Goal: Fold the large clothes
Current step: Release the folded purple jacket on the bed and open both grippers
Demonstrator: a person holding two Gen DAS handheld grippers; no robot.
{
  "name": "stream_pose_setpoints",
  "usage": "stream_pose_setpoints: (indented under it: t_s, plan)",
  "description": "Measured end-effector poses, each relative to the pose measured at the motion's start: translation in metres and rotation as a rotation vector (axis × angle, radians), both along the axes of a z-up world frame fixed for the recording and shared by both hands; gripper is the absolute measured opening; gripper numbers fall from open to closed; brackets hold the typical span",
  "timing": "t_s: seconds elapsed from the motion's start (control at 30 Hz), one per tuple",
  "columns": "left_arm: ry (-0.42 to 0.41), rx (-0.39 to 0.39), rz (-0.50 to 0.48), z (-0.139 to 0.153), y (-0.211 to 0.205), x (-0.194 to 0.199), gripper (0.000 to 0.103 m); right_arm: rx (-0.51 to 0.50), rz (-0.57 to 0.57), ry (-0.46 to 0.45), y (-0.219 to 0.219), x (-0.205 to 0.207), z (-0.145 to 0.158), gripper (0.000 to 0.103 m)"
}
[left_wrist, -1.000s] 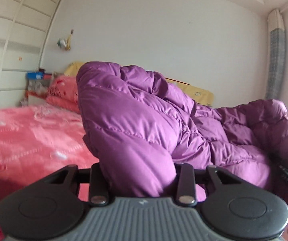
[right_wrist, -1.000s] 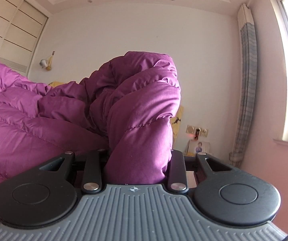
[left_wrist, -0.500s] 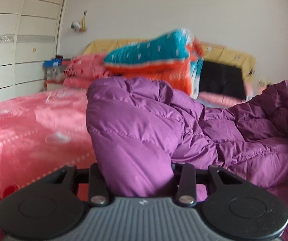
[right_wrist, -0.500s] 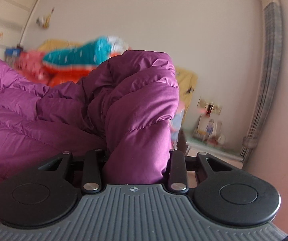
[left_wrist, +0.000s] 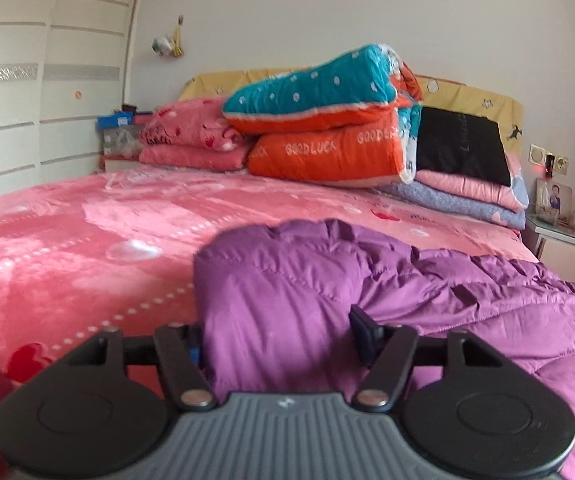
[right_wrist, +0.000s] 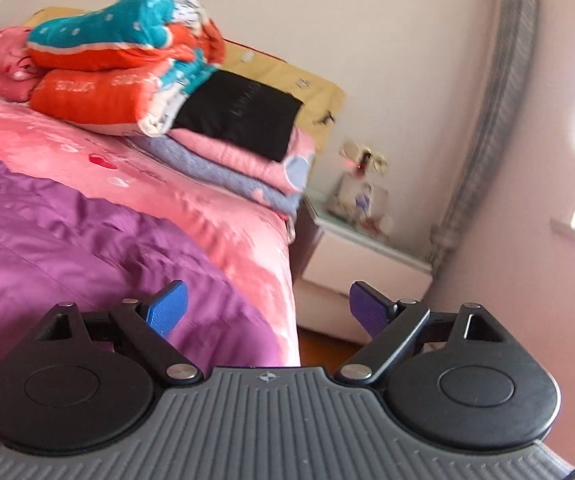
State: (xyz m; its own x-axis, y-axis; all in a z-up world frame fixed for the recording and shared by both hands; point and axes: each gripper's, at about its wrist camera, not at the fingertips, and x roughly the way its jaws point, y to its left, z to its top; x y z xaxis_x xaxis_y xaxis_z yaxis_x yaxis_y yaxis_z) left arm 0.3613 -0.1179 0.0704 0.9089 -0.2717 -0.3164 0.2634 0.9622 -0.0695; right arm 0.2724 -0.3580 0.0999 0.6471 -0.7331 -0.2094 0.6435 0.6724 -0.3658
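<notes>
A purple puffer jacket (left_wrist: pixel 427 292) lies spread on the pink bed (left_wrist: pixel 87 248). My left gripper (left_wrist: pixel 277 332) has its jaws wide apart, and a thick fold of the jacket still bulges between them, resting low on the bed. My right gripper (right_wrist: pixel 267 308) is open and empty, with its blue finger pad (right_wrist: pixel 167 308) and purple finger pad (right_wrist: pixel 369 310) both bare. It hovers over the jacket's right edge (right_wrist: pixel 87 248) near the side of the bed.
Folded quilts in teal and orange (left_wrist: pixel 327 120), pink pillows (left_wrist: pixel 191 136) and a black cushion (left_wrist: pixel 461 146) are piled at the headboard. A white nightstand (right_wrist: pixel 363 256) stands right of the bed. A wardrobe (left_wrist: pixel 27 100) lines the left wall.
Both grippers came down with the jacket, which now lies flat on the bed. The right gripper opened and let go of it. The left jaws spread apart.
</notes>
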Motion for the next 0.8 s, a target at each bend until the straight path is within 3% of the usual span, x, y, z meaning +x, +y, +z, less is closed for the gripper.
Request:
stream_pose_setpoints:
  t_s: [0.03, 0.1, 0.2, 0.43, 0.57, 0.8]
  plan:
    - [-0.017, 0.007, 0.015, 0.002, 0.005, -0.004, 0.071, 0.009, -0.01, -0.005, -0.005, 0.007, 0.001, 0.103]
    - [-0.038, 0.044, 0.045, 0.007, 0.014, -0.014, 0.077, 0.025, -0.023, -0.02, 0.005, -0.019, -0.008, 0.103]
    - [-0.067, 0.09, 0.083, 0.012, 0.026, -0.033, 0.078, 0.053, -0.034, -0.028, 0.0, -0.029, -0.016, 0.103]
    - [-0.07, 0.115, 0.047, 0.033, 0.053, -0.12, 0.081, 0.153, 0.017, -0.085, 0.006, -0.065, -0.008, 0.103]
    - [-0.042, 0.074, 0.017, 0.048, 0.067, -0.186, 0.087, 0.205, 0.061, -0.114, 0.028, -0.102, 0.001, 0.103]
    - [0.023, -0.004, 0.005, 0.078, 0.088, -0.311, 0.096, 0.349, 0.102, -0.154, 0.085, -0.208, 0.027, 0.103]
